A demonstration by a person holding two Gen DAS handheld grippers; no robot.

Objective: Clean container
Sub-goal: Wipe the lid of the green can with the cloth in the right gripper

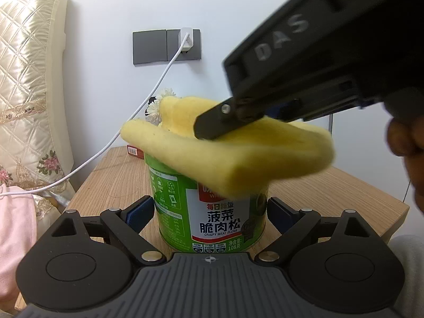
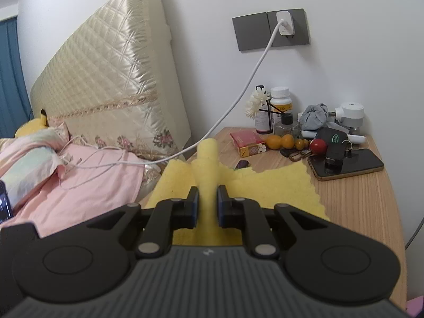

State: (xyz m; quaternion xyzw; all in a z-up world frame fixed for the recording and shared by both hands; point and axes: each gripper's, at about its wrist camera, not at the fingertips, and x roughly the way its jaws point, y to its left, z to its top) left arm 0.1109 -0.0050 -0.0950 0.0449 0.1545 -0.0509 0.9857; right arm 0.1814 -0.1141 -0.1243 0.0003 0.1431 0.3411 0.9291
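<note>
Standing upright on the wooden nightstand (image 1: 116, 175), the green meat floss can (image 1: 209, 212) is clamped by the left gripper (image 1: 210, 212); the right gripper (image 2: 207, 206), pinching a yellow cloth (image 1: 238, 148), presses it on the can's top.

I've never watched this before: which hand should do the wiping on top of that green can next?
Probably the right. The right gripper is pinching the yellow cloth, which lies on top of the green can. The left gripper flanks the can's sides, apparently steadying it.
</note>
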